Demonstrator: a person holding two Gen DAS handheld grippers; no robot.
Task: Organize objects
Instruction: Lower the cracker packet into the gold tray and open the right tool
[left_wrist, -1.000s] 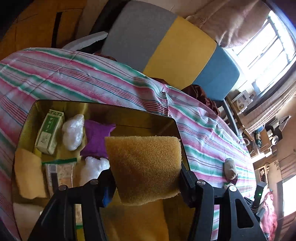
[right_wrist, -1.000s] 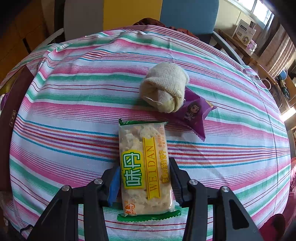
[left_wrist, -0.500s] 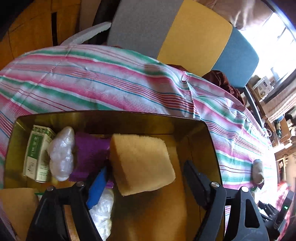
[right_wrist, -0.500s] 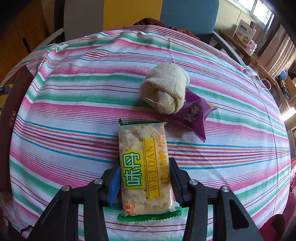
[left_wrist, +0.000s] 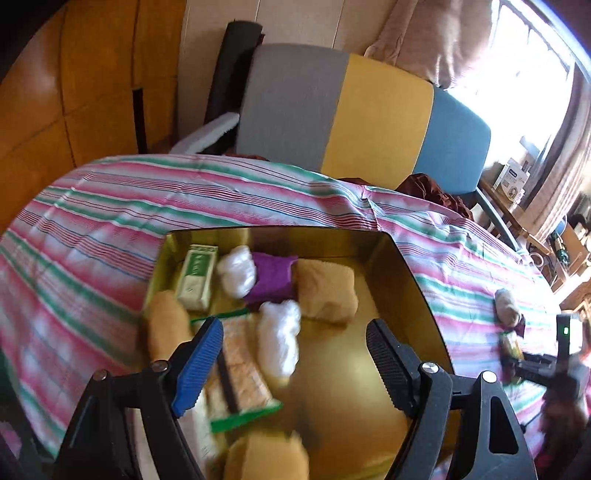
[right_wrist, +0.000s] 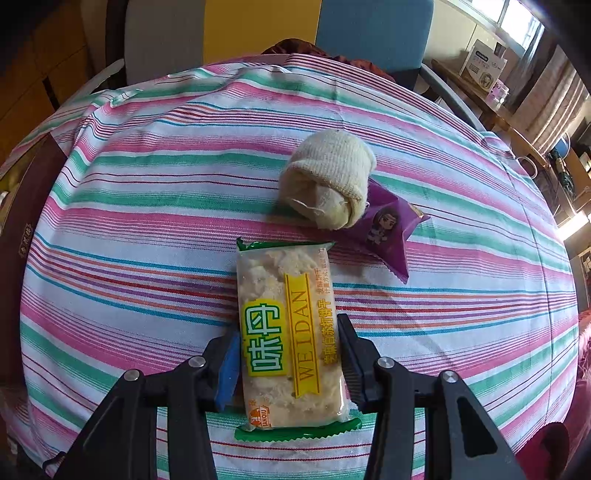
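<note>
My left gripper (left_wrist: 295, 354) hangs open over a gold tray (left_wrist: 419, 291), nothing between its fingers. A yellow sponge (left_wrist: 325, 291) lies loose in the tray beyond the fingertips, beside a purple packet (left_wrist: 271, 282). Two white wads (left_wrist: 238, 275), a green box (left_wrist: 197, 277), a cracker pack (left_wrist: 240, 369) and other sponges (left_wrist: 166, 325) also lie in the tray. My right gripper (right_wrist: 290, 354) is shut on a green-edged cracker packet (right_wrist: 288, 317) that rests on the striped cloth. Beyond it a rolled cream cloth (right_wrist: 328, 184) sits on a purple snack packet (right_wrist: 388, 229).
The striped tablecloth (right_wrist: 147, 221) covers a round table. A grey, yellow and blue chair back (left_wrist: 369, 118) stands behind the table. A wooden side table with boxes (right_wrist: 484, 66) is at the far right. The tray's dark outer wall (right_wrist: 22, 221) shows at the left edge.
The left gripper opened and let go of the yellow sponge, which now lies in the tray, then drew back and up. The right gripper and its packet have not moved.
</note>
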